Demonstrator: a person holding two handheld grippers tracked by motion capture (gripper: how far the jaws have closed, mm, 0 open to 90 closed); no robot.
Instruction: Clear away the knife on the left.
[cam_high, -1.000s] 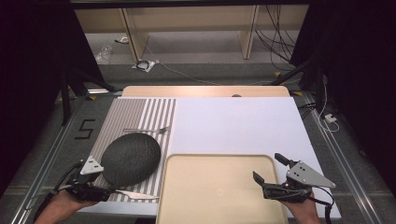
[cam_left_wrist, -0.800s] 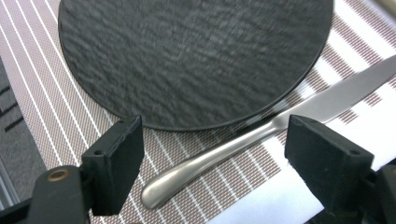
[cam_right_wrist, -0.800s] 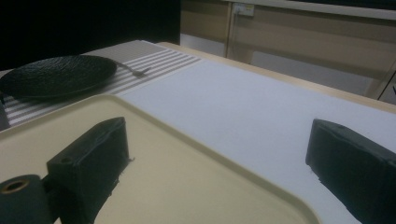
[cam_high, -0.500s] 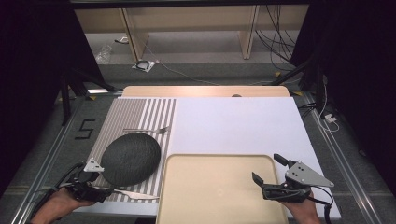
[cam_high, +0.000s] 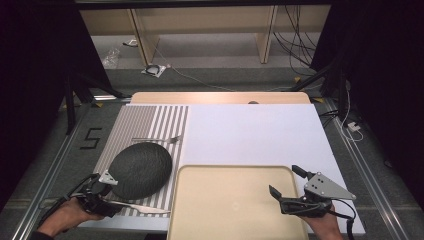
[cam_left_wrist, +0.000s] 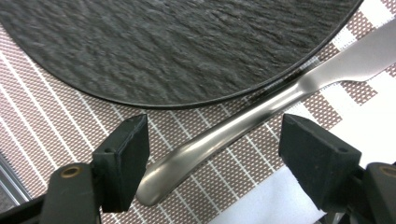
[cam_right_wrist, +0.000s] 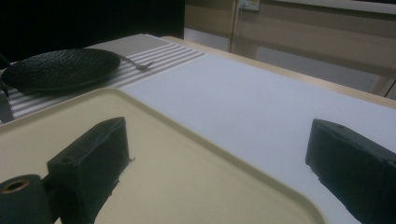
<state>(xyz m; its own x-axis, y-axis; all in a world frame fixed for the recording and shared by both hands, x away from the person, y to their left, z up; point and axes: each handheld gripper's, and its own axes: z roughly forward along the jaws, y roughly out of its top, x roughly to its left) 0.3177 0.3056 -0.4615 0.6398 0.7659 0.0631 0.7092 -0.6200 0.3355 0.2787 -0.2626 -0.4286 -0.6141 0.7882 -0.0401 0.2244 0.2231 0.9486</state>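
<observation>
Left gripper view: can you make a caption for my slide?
The open left gripper straddles a silver knife handle lying on the striped placemat, beside a dark slate plate.

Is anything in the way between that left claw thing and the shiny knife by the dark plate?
Nothing visible. The left gripper is open with its fingers either side of the silver metal knife's handle. The black round textured plate lies just beyond.
</observation>
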